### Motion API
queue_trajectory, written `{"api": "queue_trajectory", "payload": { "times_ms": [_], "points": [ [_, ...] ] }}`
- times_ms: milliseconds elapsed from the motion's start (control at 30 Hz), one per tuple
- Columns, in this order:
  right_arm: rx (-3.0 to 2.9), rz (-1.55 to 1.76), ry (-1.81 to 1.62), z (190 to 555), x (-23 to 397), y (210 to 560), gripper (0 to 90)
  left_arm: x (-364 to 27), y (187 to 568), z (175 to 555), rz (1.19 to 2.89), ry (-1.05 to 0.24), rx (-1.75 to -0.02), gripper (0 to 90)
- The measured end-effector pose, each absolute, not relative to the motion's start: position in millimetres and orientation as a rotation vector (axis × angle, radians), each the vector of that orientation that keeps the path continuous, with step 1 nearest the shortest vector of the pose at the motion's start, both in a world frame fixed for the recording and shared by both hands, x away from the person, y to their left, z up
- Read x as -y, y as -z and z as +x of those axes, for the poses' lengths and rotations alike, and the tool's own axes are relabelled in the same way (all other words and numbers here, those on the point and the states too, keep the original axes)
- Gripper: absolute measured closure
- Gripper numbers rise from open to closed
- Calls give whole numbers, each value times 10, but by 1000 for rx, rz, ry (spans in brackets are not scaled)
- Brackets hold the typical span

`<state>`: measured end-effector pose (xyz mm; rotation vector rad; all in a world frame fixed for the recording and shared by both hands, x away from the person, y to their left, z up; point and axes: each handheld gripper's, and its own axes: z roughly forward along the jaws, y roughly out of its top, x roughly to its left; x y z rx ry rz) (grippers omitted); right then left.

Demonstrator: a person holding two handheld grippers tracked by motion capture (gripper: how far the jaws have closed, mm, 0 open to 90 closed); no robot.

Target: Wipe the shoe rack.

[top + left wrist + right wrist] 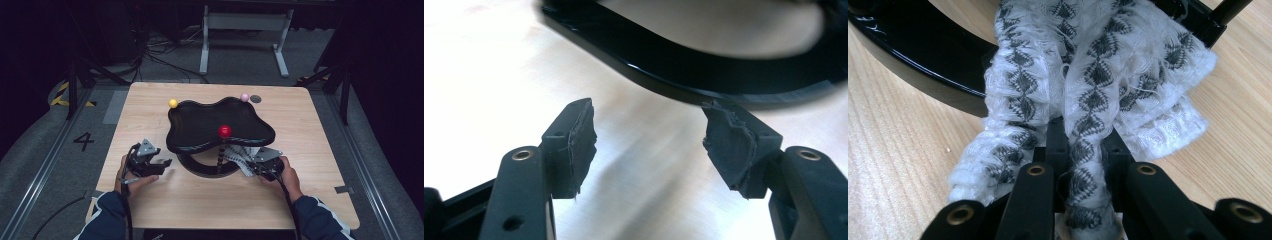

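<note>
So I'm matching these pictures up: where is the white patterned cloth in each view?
High view: white patterned cloth lies right of centre under the black tray, at the right gripper.
Left gripper view: not in it.
Right gripper view: cloth runs centre to top, clamped between the jaws.
Shared landmark: the glossy black ring base.

The black tray (200, 122) hides most of the patterned cloth (241, 156).

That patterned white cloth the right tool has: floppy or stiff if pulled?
Likely floppy: the cloth bunches into soft folds between the right tool's closed jaws. Probably light, with loose, fuzzy fibres. It may snag, since it drapes against the black stand.
</note>
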<state>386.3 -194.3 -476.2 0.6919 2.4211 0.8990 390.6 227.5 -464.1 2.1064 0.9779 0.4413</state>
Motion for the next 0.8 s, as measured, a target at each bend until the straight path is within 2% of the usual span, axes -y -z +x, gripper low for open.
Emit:
{"api": "queue_trajectory", "payload": {
  "times_ms": [267, 400, 800],
  "points": [
    [-2425, 673, -888, 3866, 1941, 4758, 798, -2392, 4577, 4344, 2019, -491, -1034, 366],
    [-2436, 678, -899, 3877, 1949, 4756, 798, -2371, 4588, 4608, 2024, -463, -1062, 362],
    [-2428, 663, -919, 3877, 1973, 4768, 797, -2090, 4620, 5111, 1987, -469, -1109, 378]
  ]
}}
